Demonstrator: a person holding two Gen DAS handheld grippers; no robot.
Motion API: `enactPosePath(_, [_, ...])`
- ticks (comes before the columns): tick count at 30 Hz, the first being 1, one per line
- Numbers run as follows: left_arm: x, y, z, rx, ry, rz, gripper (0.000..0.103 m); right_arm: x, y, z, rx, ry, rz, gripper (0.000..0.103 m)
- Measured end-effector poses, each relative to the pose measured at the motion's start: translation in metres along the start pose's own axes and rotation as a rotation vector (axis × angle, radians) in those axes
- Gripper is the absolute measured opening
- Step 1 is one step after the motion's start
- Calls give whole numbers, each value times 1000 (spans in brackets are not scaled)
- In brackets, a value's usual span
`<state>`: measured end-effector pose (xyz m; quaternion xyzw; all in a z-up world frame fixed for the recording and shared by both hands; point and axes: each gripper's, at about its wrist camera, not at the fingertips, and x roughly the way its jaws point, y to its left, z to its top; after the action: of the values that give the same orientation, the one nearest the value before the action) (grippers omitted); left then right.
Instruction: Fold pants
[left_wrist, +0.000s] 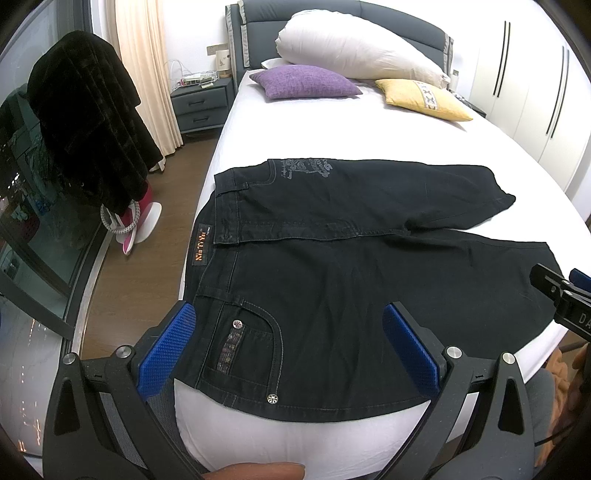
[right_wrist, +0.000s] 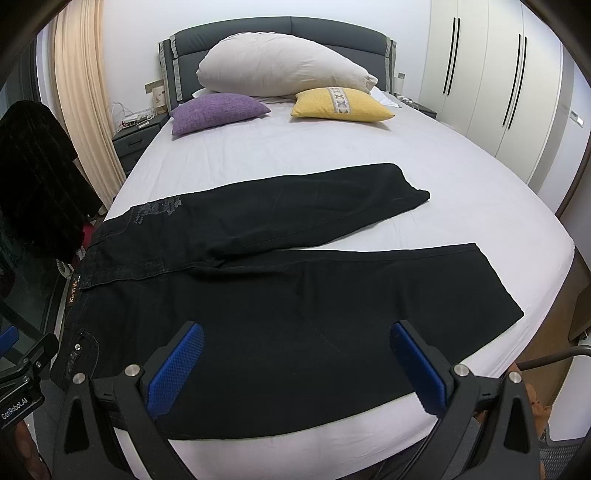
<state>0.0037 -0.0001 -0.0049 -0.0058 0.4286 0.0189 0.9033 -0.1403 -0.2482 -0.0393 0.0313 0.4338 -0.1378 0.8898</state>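
Note:
Black jeans (left_wrist: 351, 266) lie flat on the white bed (left_wrist: 332, 129), waistband to the left, the two legs spread apart towards the right. My left gripper (left_wrist: 291, 332) is open and empty above the front pocket near the waistband. My right gripper (right_wrist: 295, 354) is open and empty above the near leg of the jeans (right_wrist: 314, 295). The right gripper's body (left_wrist: 561, 299) shows at the right edge of the left wrist view. The left gripper's body (right_wrist: 22, 373) shows at the left edge of the right wrist view.
A purple cushion (left_wrist: 306, 82), a yellow cushion (left_wrist: 421, 99) and a big white pillow (left_wrist: 358, 48) lie at the headboard. A dark coat (left_wrist: 85, 118) hangs left of the bed, with a nightstand (left_wrist: 201, 105) behind. White wardrobes (right_wrist: 498, 74) stand at the right.

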Motion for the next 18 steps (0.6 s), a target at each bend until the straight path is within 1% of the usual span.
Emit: enactPosePath(18, [0,0,0,1,0,0,103,-1,5,-2,-2,3,2,103])
